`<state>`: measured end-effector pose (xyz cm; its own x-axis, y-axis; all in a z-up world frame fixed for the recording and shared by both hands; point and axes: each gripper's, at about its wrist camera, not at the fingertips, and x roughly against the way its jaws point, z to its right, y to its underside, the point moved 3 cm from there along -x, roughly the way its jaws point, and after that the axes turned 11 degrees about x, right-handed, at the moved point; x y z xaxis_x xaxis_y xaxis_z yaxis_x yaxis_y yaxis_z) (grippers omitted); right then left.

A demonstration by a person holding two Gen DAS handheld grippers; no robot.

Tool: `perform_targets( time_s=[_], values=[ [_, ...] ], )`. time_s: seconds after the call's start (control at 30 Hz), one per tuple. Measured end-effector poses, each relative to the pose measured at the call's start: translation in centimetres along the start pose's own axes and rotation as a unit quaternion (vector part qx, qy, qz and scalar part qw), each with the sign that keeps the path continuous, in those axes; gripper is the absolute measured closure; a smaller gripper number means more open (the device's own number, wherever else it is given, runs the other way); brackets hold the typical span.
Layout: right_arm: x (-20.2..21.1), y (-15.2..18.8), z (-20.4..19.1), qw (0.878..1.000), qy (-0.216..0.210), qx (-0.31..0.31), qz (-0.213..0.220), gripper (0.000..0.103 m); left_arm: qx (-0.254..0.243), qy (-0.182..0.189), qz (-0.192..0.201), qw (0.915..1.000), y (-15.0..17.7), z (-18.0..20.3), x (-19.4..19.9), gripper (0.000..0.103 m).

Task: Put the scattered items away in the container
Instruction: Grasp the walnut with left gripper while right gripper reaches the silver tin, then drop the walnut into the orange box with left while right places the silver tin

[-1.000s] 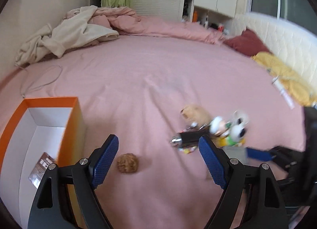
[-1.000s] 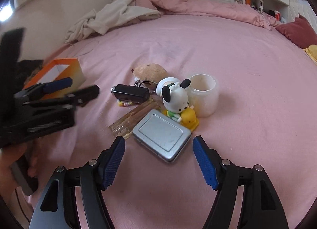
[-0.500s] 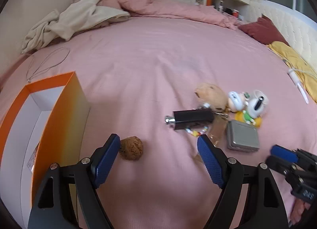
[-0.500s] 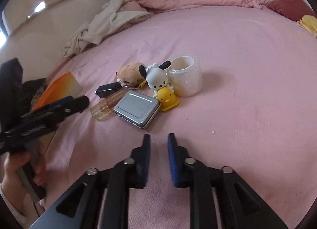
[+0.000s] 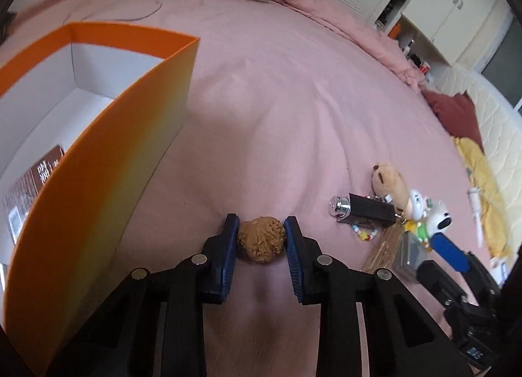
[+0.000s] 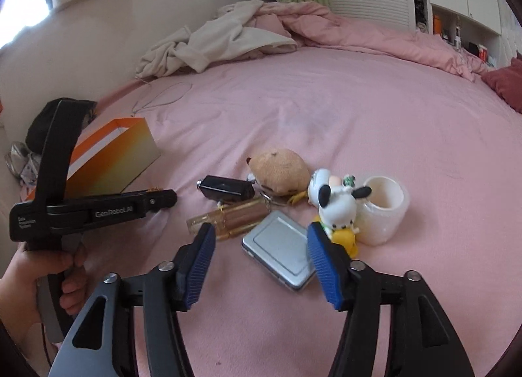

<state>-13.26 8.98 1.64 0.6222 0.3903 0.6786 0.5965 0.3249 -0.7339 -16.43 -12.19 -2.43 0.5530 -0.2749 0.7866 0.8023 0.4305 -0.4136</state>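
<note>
Walnut [image 5: 260,241] was clamped between the blue pads of the left gripper [image 5: 260,243], on the pink bedsheet [image 5: 293,99] just beside the orange box [image 5: 107,161]. The right gripper [image 6: 261,262] was held wide open over the silver tin [image 6: 280,253].

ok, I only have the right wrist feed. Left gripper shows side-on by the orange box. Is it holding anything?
Observer: Yes. In the left wrist view the left gripper has its jaws shut on the walnut, one pad on each side.
Operator: Over the box opening?
Observer: No. The walnut is outside the orange box, to the right of its outer wall and low over the pink bedsheet.
Operator: Box empty?
Observer: No. A brown printed packet lies on its white floor.
</note>
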Motion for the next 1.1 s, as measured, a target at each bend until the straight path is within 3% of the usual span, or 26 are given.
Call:
perform_targets(
  time_s=[0.2, 0.27, 0.5, 0.57, 0.67, 0.77, 0.83, 0.9, 0.97, 1.03, 1.1],
  values=[
    [-2.9, 0.6, -0.2, 0.995, -0.021, 0.086, -0.053, 0.035, -0.074, -0.011, -0.008, 0.9972, 2.3, 2.3, 0.7, 0.073],
    [-2.5, 1.2, -0.5, 0.993, -0.031, 0.104, -0.054, 0.063, -0.084, -0.014, -0.006, 0.9963, 2.7, 2.9, 0.9, 0.073],
    [1.3, 2.8, -0.3, 0.996, -0.061, 0.060, -0.004, 0.063, -0.106, -0.006, 0.014, 0.9942, 2.8, 4.2, 2.8, 0.073],
    [2.6, 3.2, -0.6, 0.997, -0.061, 0.043, 0.011, 0.063, -0.121, 0.005, 0.044, 0.9916, 2.9, 4.7, 5.0, 0.073],
    [3.9, 3.4, -1.8, 0.997, -0.072, 0.025, 0.023, 0.063, -0.127, 0.010, 0.128, 0.9836, 2.2, 5.1, 9.2, 0.073],
    [4.2, 1.5, -4.1, 0.994, -0.106, 0.011, 0.038, 0.063, -0.072, -0.018, 0.243, 0.9672, 1.7, 3.1, 14.0, 0.073],
    [4.1, -0.6, -6.3, 0.990, -0.128, 0.014, 0.053, 0.063, -0.006, -0.037, 0.287, 0.9573, 1.1, 0.3, 16.1, 0.073],
    [3.8, -3.5, -8.8, 0.986, -0.150, 0.017, 0.069, 0.063, 0.073, -0.070, 0.322, 0.9414, 0.3, -3.3, 17.7, 0.073],
    [3.0, -6.5, -11.2, 0.982, -0.173, 0.013, 0.080, 0.063, 0.155, -0.103, 0.322, 0.9281, -0.3, -7.4, 17.9, 0.072],
    [1.7, -9.1, -14.0, 0.980, -0.177, 0.041, 0.077, 0.063, 0.241, -0.124, 0.301, 0.9141, -0.8, -11.5, 17.5, 0.041],
    [0.0, -11.2, -17.1, 0.976, -0.194, 0.074, 0.060, 0.061, 0.271, -0.105, 0.286, 0.9130, -0.9, -13.0, 17.0, 0.035]
  ],
)
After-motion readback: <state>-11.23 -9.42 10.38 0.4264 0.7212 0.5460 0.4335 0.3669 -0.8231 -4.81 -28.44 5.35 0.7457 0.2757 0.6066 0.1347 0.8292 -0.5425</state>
